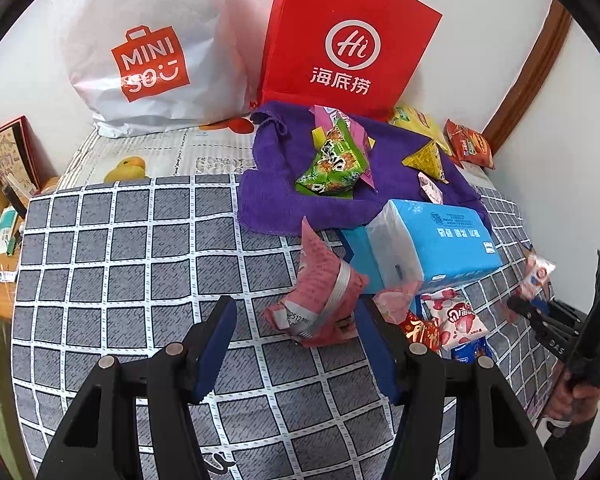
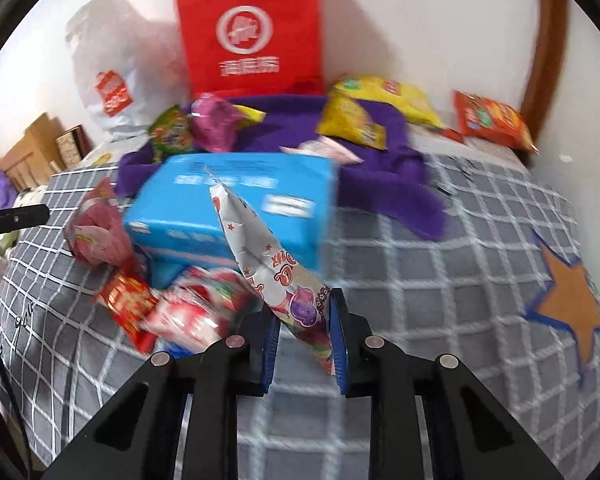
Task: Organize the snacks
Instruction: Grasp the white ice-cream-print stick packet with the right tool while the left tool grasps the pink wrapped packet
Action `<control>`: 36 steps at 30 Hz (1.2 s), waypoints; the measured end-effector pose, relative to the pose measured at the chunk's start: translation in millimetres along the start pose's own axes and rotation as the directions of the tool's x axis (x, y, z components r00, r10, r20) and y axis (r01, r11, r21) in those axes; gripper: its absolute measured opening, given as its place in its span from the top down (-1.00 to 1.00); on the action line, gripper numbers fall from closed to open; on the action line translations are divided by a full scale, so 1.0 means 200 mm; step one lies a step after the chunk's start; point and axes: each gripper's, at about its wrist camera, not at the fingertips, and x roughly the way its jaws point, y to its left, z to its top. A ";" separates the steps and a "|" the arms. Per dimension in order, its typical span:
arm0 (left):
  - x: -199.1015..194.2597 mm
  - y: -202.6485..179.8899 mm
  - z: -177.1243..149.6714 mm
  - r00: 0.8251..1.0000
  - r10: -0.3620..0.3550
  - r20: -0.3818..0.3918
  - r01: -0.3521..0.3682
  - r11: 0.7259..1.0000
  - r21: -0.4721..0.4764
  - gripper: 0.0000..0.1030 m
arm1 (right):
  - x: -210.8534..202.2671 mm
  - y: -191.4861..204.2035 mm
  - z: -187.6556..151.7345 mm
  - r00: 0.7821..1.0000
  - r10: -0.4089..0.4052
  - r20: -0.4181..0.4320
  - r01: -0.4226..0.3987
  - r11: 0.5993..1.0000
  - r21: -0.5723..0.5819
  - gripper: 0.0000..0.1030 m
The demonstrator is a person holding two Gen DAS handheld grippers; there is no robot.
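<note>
A: So, nearest in, what is each gripper doing?

B: The right gripper is clamping its fingers on a white snack packet, lifting it over the checked bedspread. The left gripper is hanging with fingers wide apart, a crumpled pink packet lying just beyond them.

A: And further back?

B: A blue tissue pack is sitting beside it, then green and yellow snacks on a purple towel, with a red Haidilao bag leaning against the wall.

Both wrist views low over the bed, facing the wall (left one further left), sharing blue tissue pack
</note>
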 end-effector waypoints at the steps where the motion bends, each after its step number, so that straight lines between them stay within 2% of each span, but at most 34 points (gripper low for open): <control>1: 0.00 0.00 0.00 1.000 -0.003 0.000 0.003 1.000 -0.003 -0.15 | 0.00 -0.03 -0.01 1.000 0.011 -0.028 -0.011 1.000 0.014 0.55; 2: 0.01 0.00 0.00 1.000 -0.006 0.000 0.006 1.000 -0.005 -0.15 | 0.01 -0.06 -0.02 0.997 0.037 -0.074 -0.035 0.999 0.029 0.55; 4: 0.02 -0.01 0.01 1.000 -0.011 -0.004 0.011 1.000 -0.011 -0.15 | 0.01 -0.08 -0.04 0.996 0.044 -0.083 -0.041 0.999 0.035 0.54; 9: 0.05 -0.05 0.00 1.000 -0.008 -0.022 0.008 1.000 0.002 -0.15 | 0.10 -0.07 -0.04 0.998 0.034 -0.054 -0.031 0.998 0.057 0.40; 15: 0.03 -0.04 -0.01 1.000 0.004 -0.014 -0.004 1.000 0.016 -0.15 | 0.15 -0.10 0.02 0.998 0.058 0.001 -0.057 0.994 0.097 0.40; 18: 0.03 -0.02 -0.01 1.000 0.009 -0.012 -0.009 1.000 0.008 -0.15 | 0.13 -0.10 0.03 0.997 0.075 0.030 -0.077 0.992 0.096 0.57; 23: 0.07 -0.02 -0.01 1.000 0.003 -0.028 -0.003 1.000 0.003 -0.15 | 0.12 -0.14 0.02 0.999 0.039 0.020 -0.040 0.995 0.093 0.59; 27: 0.11 -0.04 0.01 0.999 -0.035 -0.029 0.035 0.999 0.001 -0.15 | 0.07 -0.22 -0.01 1.000 0.023 0.009 -0.024 0.993 0.115 0.59; 34: 0.26 -0.10 0.07 0.998 0.025 -0.064 -0.023 1.000 0.020 -0.15 | 0.17 -0.21 -0.03 0.999 -0.011 -0.035 0.014 0.996 0.085 0.58; 36: 0.30 -0.10 0.07 0.996 -0.001 -0.090 0.003 1.000 0.021 -0.16 | 0.21 -0.19 -0.04 0.999 -0.014 -0.043 0.017 0.997 0.076 0.57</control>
